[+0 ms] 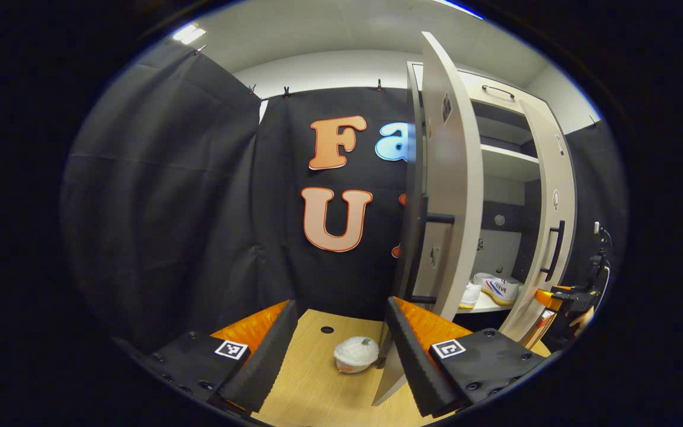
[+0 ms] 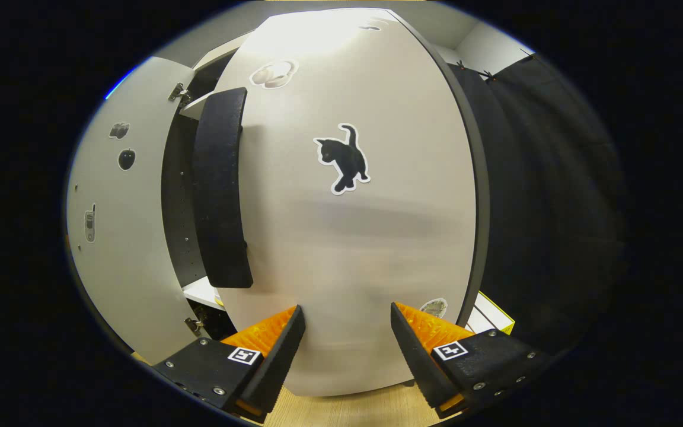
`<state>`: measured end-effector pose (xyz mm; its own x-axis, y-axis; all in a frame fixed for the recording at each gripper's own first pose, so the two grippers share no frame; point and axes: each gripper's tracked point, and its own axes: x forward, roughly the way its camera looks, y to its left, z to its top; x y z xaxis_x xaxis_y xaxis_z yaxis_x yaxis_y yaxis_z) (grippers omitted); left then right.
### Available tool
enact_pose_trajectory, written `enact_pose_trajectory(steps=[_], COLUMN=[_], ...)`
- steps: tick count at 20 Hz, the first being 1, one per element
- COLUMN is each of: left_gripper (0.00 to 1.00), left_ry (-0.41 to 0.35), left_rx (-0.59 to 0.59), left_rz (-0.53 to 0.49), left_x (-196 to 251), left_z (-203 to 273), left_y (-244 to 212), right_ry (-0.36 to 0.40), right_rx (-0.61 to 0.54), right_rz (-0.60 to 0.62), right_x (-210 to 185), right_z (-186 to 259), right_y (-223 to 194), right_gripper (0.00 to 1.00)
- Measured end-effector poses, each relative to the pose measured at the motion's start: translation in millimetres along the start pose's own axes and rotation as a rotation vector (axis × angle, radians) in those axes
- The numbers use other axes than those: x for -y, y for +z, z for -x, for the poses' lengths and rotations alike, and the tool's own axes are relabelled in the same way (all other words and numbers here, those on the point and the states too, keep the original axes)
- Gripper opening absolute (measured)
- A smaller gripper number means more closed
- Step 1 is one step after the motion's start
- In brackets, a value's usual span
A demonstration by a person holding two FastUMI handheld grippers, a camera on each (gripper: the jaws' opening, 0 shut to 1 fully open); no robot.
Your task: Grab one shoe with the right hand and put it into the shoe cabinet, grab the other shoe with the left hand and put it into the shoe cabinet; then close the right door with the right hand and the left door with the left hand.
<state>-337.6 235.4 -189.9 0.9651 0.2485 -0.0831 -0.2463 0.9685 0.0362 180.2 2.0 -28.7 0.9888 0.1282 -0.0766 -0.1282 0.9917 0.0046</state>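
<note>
Right gripper view | right gripper spread, up against right door | shoes inside cabinet | next: push it shut | left gripper spread too

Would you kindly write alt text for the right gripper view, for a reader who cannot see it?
The open right gripper faces the pale outer face of the cabinet's right door, close up. The door carries a black cat sticker and a black vertical handle; the left door stands open beyond.

Overhead glare, dim fisheye-bent edges
</note>
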Motion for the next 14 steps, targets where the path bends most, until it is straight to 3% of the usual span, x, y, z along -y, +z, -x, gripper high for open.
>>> enact_pose_trajectory(steps=[4,6,11,14], left_gripper=[0.94,0.97,0.97,0.99], left_ry=[-0.055,-0.071,-0.117,-0.141], left_rx=[-0.054,-0.073,-0.096,-0.094], left_rz=[0.029,0.041,0.059,0.058], left_x=[2,5,14,17], left_z=[-36,-46,-59,-60], left_y=[-38,-52,-67,-68], right_ry=[-0.02,-0.029,-0.066,-0.081], right_rx=[-0.002,-0.006,-0.005,0.008], right_rz=[0.023,0.024,0.034,0.011], right_x=[-1,0,4,12], right_z=[0,1,7,34], right_y=[2,2,10,25], right_gripper=[0.91,0.9,0.92,0.92])
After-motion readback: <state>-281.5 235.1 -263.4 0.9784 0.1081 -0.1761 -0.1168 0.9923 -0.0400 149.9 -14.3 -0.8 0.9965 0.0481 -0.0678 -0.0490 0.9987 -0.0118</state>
